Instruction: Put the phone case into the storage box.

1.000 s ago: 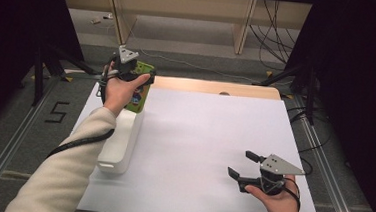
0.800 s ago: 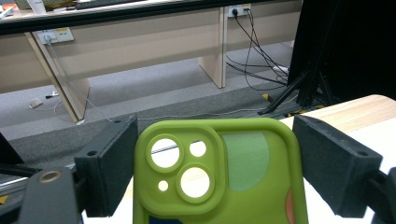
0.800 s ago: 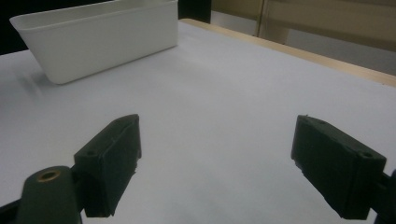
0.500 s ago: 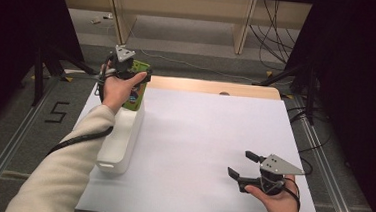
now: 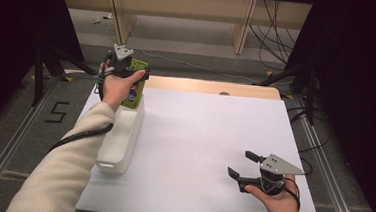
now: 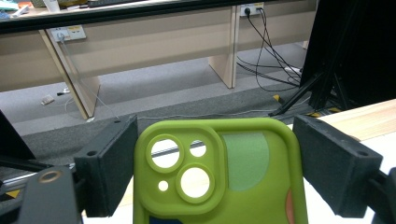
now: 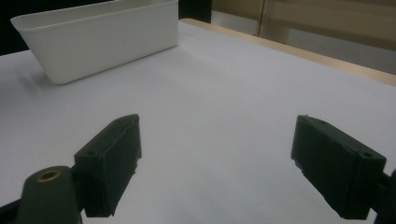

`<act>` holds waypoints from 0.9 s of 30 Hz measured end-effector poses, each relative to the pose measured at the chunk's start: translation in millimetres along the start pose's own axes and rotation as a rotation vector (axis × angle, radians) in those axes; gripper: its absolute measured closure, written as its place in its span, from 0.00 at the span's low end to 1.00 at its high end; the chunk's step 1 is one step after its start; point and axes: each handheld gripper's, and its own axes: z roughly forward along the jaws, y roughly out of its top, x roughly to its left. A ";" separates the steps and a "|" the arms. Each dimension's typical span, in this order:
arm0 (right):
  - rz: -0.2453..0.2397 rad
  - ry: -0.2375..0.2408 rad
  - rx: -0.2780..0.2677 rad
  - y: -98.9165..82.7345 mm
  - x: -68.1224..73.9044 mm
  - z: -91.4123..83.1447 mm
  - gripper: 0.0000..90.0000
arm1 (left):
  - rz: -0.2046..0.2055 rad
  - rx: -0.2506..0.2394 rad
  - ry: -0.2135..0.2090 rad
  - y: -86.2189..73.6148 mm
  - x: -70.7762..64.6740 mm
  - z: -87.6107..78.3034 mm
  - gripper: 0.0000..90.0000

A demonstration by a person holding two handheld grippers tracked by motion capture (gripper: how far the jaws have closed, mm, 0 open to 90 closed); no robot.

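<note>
Apparently left hand-held gripper clamps green phone case.

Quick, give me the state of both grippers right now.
Left gripper: shut on the green phone case, held over the white bin.
Right gripper: open, holding nothing, low over the white table.

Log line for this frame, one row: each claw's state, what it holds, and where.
left claw: shut on green phone case, above white bin far end | right claw: open, holding nothing, near-right on white table sheet
</note>
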 end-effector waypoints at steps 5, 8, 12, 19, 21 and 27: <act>-0.002 0.000 -0.001 -0.1 -0.3 0.0 0.19 | -0.003 0.004 0.010 -1.7 2.6 3.7 0.19; -0.001 0.000 -0.001 -0.1 -0.3 0.1 0.19 | -0.004 0.008 0.014 -3.0 3.5 6.0 0.19; -0.002 0.000 -0.002 -0.1 -0.3 0.0 0.19 | -0.005 0.006 0.019 -4.0 4.2 8.5 0.19; -0.002 0.000 -0.002 0.0 -0.5 -0.1 0.19 | -0.003 0.012 0.024 -5.8 6.8 12.2 0.18; -0.002 0.000 -0.002 -0.1 -0.4 -0.1 0.19 | -0.001 0.010 0.024 -6.0 7.3 13.1 0.18; -0.001 0.000 -0.004 -0.2 -0.6 0.0 0.19 | 0.000 0.013 0.027 -7.1 8.9 15.6 0.18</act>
